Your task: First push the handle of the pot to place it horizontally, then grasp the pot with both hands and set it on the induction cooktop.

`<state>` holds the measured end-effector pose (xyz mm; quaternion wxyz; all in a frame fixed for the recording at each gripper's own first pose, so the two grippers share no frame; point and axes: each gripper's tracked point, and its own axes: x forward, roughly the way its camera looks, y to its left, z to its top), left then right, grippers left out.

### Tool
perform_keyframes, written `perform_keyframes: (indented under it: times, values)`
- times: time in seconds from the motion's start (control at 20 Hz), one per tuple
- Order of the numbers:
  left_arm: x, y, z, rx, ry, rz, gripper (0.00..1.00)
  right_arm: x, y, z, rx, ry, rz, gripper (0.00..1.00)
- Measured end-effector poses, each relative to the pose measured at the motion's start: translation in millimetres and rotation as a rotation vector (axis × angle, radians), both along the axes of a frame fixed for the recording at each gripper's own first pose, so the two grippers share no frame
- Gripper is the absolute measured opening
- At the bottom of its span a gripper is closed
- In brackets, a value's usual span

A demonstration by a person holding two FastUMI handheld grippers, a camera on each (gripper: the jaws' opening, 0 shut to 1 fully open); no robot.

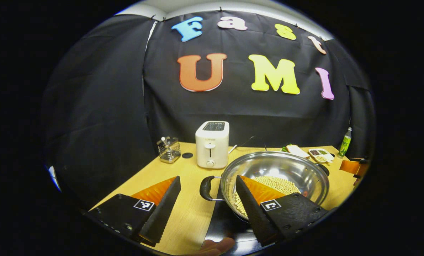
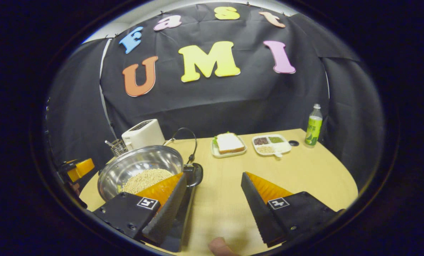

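Jaws apart; steel pot [image 1: 274, 176] seemingly holds beans.

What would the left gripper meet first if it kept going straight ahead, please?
Probably the pot's black side handle, which lies between the open left gripper's fingers, ahead of them; the white toaster stands beyond, though depth is unclear.

I was working in a staged kitchen booth, not a real home: black cloth walled in a wooden table [image 2: 304, 174]. At my twelve o'clock stood a white toaster [image 1: 212, 143]; a sandwich plate [image 2: 228, 144], a condiment tray [image 2: 271, 144] and a green bottle [image 2: 314, 125] sat toward one o'clock.
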<state>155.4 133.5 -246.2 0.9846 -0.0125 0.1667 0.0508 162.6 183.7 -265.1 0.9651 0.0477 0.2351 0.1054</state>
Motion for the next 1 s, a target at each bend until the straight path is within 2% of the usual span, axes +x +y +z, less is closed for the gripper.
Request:
perform_keyframes:
  times: [0.05, 0.3, 0.6, 1.0]
  values:
    - [-7.5, -5.5, 9.9, 0.003, -0.014, -0.001, 0.95, -7.7, -9.1, 6.1, -0.009, -0.006, -0.008, 0.96]
    - [-49.1, -37.7, 46.8, -0.002, -0.032, -0.023, 0.96, -45.8, -45.0, 44.8, -0.009, -0.065, -0.029, 0.96]
    - [-100.3, -72.6, 106.4, -0.029, -0.104, -0.022, 0.95, -95.9, -101.8, 110.5, -0.025, -0.218, -0.079, 0.96]
    - [-160.7, -107.0, 177.5, -0.024, -0.250, -0.084, 0.95, -167.7, -167.9, 193.1, 0.028, -0.387, -0.163, 0.96]
